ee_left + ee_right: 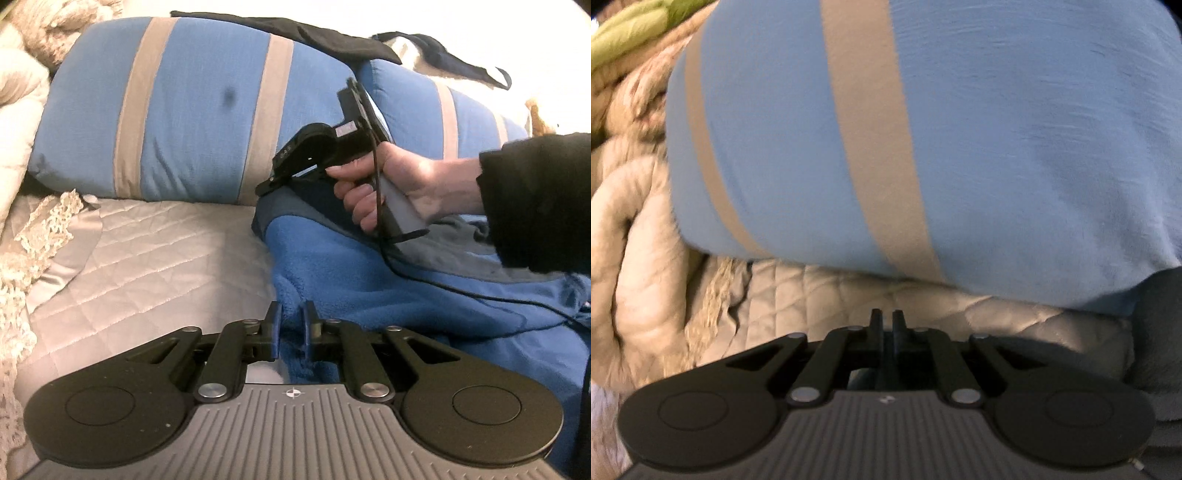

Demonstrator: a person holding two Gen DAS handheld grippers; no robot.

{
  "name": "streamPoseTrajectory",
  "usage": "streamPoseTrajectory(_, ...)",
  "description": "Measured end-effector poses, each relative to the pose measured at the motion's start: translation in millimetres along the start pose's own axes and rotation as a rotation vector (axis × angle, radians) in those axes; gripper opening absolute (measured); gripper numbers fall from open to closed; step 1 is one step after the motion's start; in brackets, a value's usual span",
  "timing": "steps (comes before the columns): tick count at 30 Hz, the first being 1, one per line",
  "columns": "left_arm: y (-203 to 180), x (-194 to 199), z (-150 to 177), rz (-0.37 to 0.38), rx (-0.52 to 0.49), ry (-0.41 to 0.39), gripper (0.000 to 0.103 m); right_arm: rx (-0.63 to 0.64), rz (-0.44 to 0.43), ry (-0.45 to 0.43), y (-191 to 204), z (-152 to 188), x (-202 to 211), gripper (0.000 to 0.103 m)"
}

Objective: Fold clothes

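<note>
On a bed covered by a quilted beige bedspread (pixel 147 251), a blue fleece garment (pixel 369 288) lay crumpled to the right, its upper edge reaching the foot of the pillows. The left gripper (pixel 291 321) sat low over the garment's left border, its jaws drawn nearly together and pinching a fold of the blue fleece between them.

The right gripper (pixel 266 186), seen from the left wrist camera, was carried by a bare hand (pixel 402 188) emerging from a black sleeve (pixel 535 206), with a thin black cable (pixel 461 288) trailing across the fleece. Its jaws were clenched at the garment's top left corner, tight against the pillow; whether cloth was caught in them could not be told. In its own camera the right gripper (pixel 886 325) showed its fingers drawn together over the bedspread (pixel 923 306).

Two blue pillows with tan stripes (pixel 207 110) crowded the space directly ahead of both grippers. A dark cloth (pixel 295 29) draped over the top of the pillows. Fluffy cream bedding (pixel 639 229) was heaped at the left, beside a strip of lace trim (pixel 44 229), and a green cover (pixel 635 29) showed in the far corner.
</note>
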State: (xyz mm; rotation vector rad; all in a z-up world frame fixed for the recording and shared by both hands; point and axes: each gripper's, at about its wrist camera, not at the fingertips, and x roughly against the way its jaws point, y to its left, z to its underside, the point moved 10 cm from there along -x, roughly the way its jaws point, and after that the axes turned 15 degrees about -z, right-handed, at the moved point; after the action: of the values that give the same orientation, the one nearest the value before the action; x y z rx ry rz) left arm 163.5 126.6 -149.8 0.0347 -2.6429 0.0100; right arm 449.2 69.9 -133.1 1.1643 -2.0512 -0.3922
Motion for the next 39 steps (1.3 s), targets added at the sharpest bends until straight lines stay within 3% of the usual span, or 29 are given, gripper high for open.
streamPoseTrajectory(5,5,-3,-1,0.006,0.047,0.015,0.013,0.066,0.016,-0.014,5,-7,4,0.001)
streamPoseTrajectory(8,10,-3,-1,0.01,0.086,0.031,0.016,0.106,0.093,-0.108,0,-26,25,0.001)
streamPoseTrajectory(10,12,0,-3,0.014,0.086,0.027,0.02,0.098,0.122,-0.156,-3,-37,42,0.009)
streamPoseTrajectory(11,13,0,-4,0.001,0.079,0.028,0.022,0.095,0.108,-0.145,-2,-39,47,0.036)
streamPoseTrajectory(12,15,1,-5,-0.003,0.077,0.03,0.027,0.1,0.094,-0.125,0,-40,53,0.045)
streamPoseTrajectory(13,16,2,-6,-0.005,0.076,0.031,0.033,0.123,0.085,-0.1,4,-38,60,0.064)
streamPoseTrajectory(14,18,3,-7,-0.006,0.081,0.031,0.036,0.158,0.083,-0.083,9,-35,66,0.074)
streamPoseTrajectory(17,23,6,-8,-0.002,0.109,0.035,0.045,0.269,0.081,0.003,22,-17,87,0.085)
streamPoseTrajectory(20,25,9,-8,0.009,0.124,0.045,0.05,0.33,0.116,0.062,27,2,110,0.088)
streamPoseTrajectory(24,21,16,-3,0.023,0.094,0.067,0.053,0.324,0.14,0.045,32,18,166,0.091)
streamPoseTrajectory(26,14,9,7,0.02,0.032,0.128,0.06,0.327,0.147,0.03,34,25,198,0.096)
streamPoseTrajectory(30,5,-14,23,0.005,-0.06,0.231,0.06,0.329,0.161,0.002,36,32,258,0.099)
streamPoseTrajectory(33,7,-28,17,-0.023,-0.057,0.198,0.06,0.323,0.174,-0.027,36,38,302,0.102)
streamPoseTrajectory(37,27,-45,1,-0.104,0.058,0.178,0.058,0.359,0.238,-0.046,28,48,357,0.103)
streamPoseTrajectory(39,31,-48,-8,-0.142,0.033,0.161,0.058,0.344,0.268,-0.047,19,57,383,0.103)
